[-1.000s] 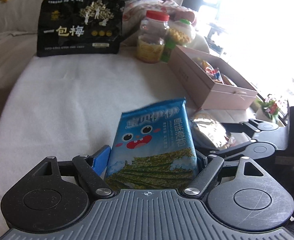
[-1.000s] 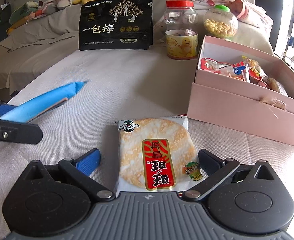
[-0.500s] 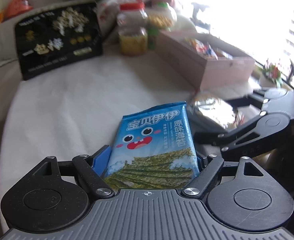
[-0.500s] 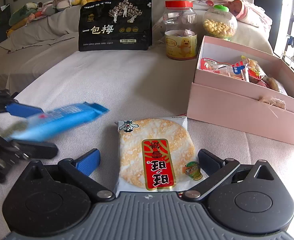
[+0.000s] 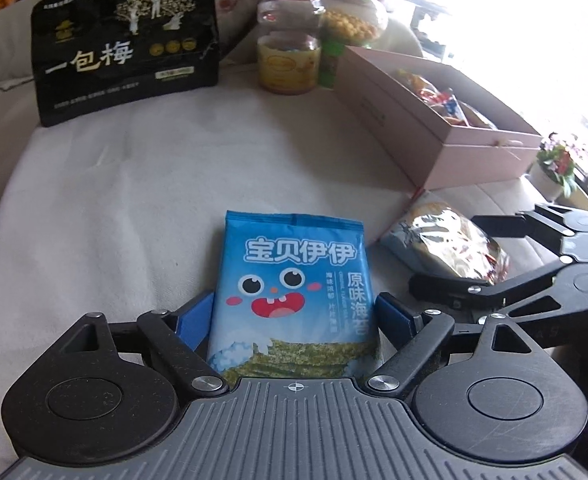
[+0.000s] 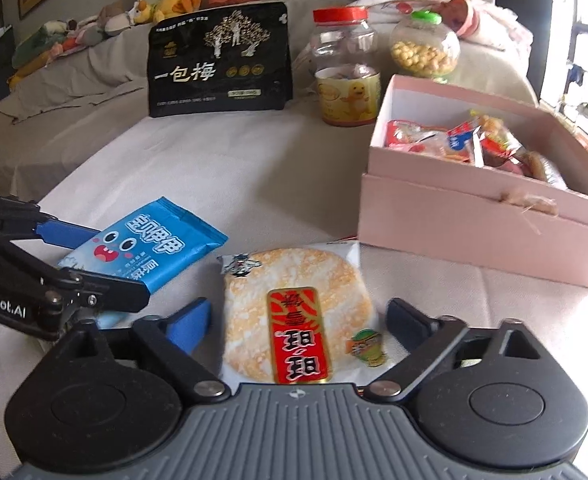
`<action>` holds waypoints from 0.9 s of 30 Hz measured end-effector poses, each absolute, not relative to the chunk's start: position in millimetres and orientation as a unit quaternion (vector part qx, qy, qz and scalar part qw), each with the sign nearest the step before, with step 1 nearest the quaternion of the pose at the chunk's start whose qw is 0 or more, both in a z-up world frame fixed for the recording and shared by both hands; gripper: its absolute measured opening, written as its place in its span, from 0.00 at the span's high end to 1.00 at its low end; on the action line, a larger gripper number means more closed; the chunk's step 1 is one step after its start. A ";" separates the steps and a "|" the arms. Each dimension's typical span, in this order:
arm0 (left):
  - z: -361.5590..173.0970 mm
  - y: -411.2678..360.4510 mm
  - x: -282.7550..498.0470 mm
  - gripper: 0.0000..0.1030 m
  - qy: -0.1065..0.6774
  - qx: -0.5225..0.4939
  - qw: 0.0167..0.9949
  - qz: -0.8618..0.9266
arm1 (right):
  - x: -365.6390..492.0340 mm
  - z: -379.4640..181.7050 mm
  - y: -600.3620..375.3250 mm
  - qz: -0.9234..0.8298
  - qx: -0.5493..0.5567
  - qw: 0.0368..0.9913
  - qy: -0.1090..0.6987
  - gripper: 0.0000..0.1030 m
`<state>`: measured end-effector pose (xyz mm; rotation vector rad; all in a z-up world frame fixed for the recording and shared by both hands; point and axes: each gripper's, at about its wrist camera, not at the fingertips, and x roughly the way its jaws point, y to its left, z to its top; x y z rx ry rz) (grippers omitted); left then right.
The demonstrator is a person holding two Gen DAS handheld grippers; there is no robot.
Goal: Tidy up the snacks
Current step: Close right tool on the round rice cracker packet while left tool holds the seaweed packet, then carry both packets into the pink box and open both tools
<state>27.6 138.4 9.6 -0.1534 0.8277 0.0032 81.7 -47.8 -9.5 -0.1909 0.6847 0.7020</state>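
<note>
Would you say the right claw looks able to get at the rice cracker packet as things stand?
Probably yes. The rice cracker packet lies flat on the cloth between the fingers of the right claw, which are closing around it. Nothing sits on top; the seaweed packet and pink box lie apart.

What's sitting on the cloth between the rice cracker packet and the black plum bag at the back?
Nothing: in the right wrist view, only bare white cloth stretches from the rice cracker packet to the black plum bag.
</note>
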 end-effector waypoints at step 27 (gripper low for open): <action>146.5 31.5 49.3 0.14 0.203 -0.045 0.972 -0.106 | 52.1 167.6 -196.9 0.276 -0.091 0.950 0.117 0.25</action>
